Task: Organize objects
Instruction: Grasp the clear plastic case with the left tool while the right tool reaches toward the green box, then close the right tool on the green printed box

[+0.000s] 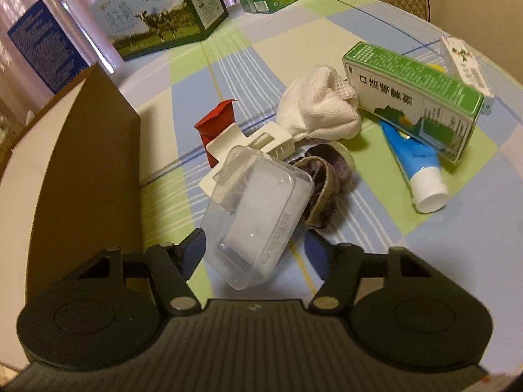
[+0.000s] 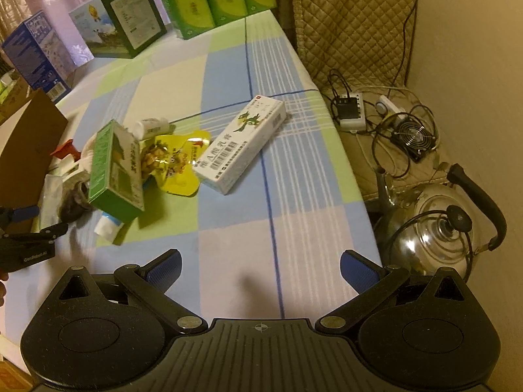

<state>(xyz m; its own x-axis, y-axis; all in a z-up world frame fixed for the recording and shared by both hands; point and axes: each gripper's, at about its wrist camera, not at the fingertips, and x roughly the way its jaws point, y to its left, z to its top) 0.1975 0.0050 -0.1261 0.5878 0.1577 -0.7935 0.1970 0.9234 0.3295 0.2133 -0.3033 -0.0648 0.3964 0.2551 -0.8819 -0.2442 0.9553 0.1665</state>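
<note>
While L gripper (image 1: 255, 245) clamps clear plastic case (image 1: 258, 219) by tabletop's (image 2: 228, 228) left edge, R gripper (image 2: 260, 269) hangs wide open, empty.

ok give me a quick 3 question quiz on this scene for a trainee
1. True or false: the right hand-held gripper is clamped on the white carton.
2. What sits between the fingers of the left hand-held gripper?
   A. blue tube
   B. clear plastic case
   C. red packet
3. Fill in: the green carton lies on top of the ____ tube.

Key:
1. False; it is open and apart from the carton.
2. B, the clear plastic case.
3. Blue.
</note>
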